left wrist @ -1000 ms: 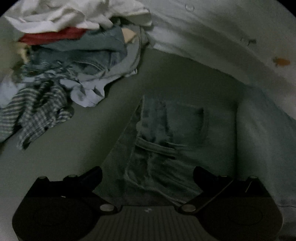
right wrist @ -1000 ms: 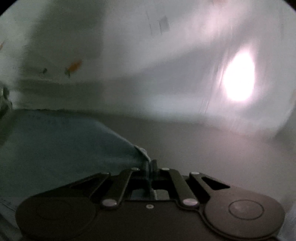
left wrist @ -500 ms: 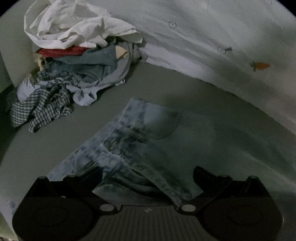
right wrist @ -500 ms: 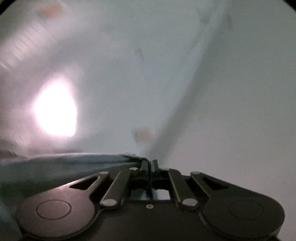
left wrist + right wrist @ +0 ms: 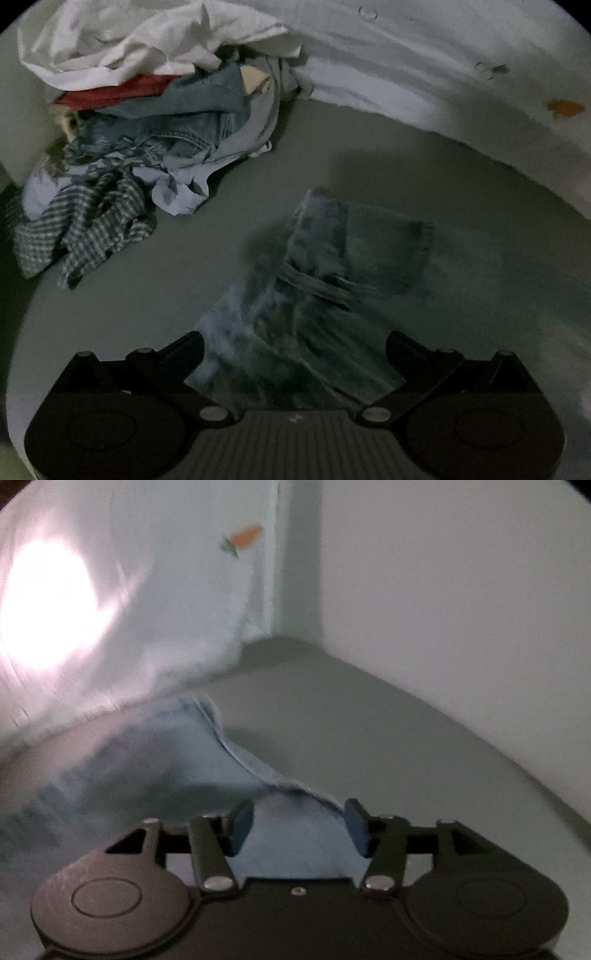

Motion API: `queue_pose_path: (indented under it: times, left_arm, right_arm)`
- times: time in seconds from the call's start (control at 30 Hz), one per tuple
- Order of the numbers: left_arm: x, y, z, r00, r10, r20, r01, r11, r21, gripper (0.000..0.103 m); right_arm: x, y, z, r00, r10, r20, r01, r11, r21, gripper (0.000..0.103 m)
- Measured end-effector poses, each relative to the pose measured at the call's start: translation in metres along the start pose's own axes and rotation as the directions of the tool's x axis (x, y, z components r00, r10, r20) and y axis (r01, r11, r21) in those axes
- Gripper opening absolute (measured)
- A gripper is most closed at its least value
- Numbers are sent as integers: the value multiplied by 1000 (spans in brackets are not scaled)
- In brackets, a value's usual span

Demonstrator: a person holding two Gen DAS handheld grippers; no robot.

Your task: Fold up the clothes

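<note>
A pair of washed blue jeans [image 5: 325, 280] lies on the grey table [image 5: 443, 192], waistband and belt loop toward the middle of the left wrist view. My left gripper [image 5: 295, 347] is open, its jaws wide on either side of the denim. In the right wrist view a light blue end of the jeans [image 5: 184, 746] lies in a raised fold on the table. My right gripper [image 5: 299, 823] is open, and the cloth's edge lies loose between its blue pads [image 5: 240, 823].
A heap of unfolded clothes [image 5: 147, 122] sits at the back left: white, red, denim and a checked shirt [image 5: 85, 229]. A white curtain with a carrot print [image 5: 245, 539] hangs behind the table. A plain wall [image 5: 461, 590] closes the right side.
My right gripper was shut on the jeans' edge and lifted; now it is open, low over the table, with the cloth released. The left view has shifted over the jeans.
</note>
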State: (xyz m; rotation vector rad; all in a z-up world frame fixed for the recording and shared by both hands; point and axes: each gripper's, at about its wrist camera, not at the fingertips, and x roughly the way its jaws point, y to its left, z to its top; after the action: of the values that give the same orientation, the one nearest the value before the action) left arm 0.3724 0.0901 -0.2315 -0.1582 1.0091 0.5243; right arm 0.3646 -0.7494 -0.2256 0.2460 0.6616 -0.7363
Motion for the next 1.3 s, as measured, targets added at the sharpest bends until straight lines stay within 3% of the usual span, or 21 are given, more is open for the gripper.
queue_pose_path:
  times: [0.17, 0.27, 0.37, 0.5, 0.6, 0.7, 0.77, 0.83, 0.87, 0.9, 0.93, 1.0, 1.1, 1.13, 1.2, 1.3]
  left_arm:
    - [36, 4, 29, 1000, 5, 2, -5, 1000, -13, 103]
    - [54, 8, 45, 999, -32, 4, 32, 999, -37, 103]
    - [66, 6, 58, 995, -96, 11, 96, 994, -47, 103]
    - [81, -3, 70, 977, -212, -14, 211, 976, -58, 103]
    - [91, -9, 73, 978, -206, -31, 203, 975, -88, 100]
    - [87, -11, 70, 983, -182, 10, 181, 975, -126, 90]
    - [83, -10, 69, 985, -169, 23, 170, 976, -139, 71]
    - [79, -4, 69, 984, -173, 31, 176, 971, -162, 59]
    - [77, 0, 68, 981, -188, 42, 192, 964, -182, 51]
    - [74, 2, 68, 979, -195, 52, 202, 959, -199, 49]
    - [72, 0, 67, 980, -189, 62, 198, 958, -207, 45]
    - [67, -9, 69, 984, -161, 80, 173, 966, -194, 27]
    - [51, -29, 75, 989, -83, 119, 104, 978, -180, 14]
    - [44, -32, 79, 989, -45, 142, 72, 980, -185, 5]
    - [33, -29, 89, 985, -11, 175, 50, 974, -222, 5]
    - [27, -12, 100, 981, -38, 191, 88, 961, -263, 5]
  right_arm:
    - [30, 21, 24, 996, 91, -4, -91, 996, 7, 71]
    - [68, 29, 37, 989, 146, -38, -144, 988, 61, 71]
    - [86, 22, 41, 988, 142, -54, -134, 982, 133, 72]
    - [109, 16, 50, 985, 151, -79, -135, 975, 177, 74]
    - [124, 15, 53, 974, 192, -121, -166, 966, 199, 75]
    - [134, 15, 53, 955, 251, -161, -213, 952, 219, 76]
    - [141, 18, 52, 945, 275, -178, -239, 950, 201, 76]
    - [146, 21, 51, 931, 311, -192, -276, 942, 191, 75]
    - [147, 23, 51, 925, 327, -194, -292, 938, 188, 71]
    - [149, 26, 52, 924, 324, -202, -290, 940, 181, 59]
    - [151, 29, 54, 925, 318, -209, -285, 942, 174, 39]
    - [149, 36, 57, 935, 268, -232, -242, 961, 134, 13]
    - [124, 49, 67, 962, 228, -150, -222, 973, 60, 8]
    - [116, 55, 73, 969, 218, -120, -215, 976, 37, 7]
    - [100, 66, 91, 975, 217, -56, -216, 976, 17, 6]
    - [78, 78, 127, 959, 279, 43, -281, 958, 65, 5]
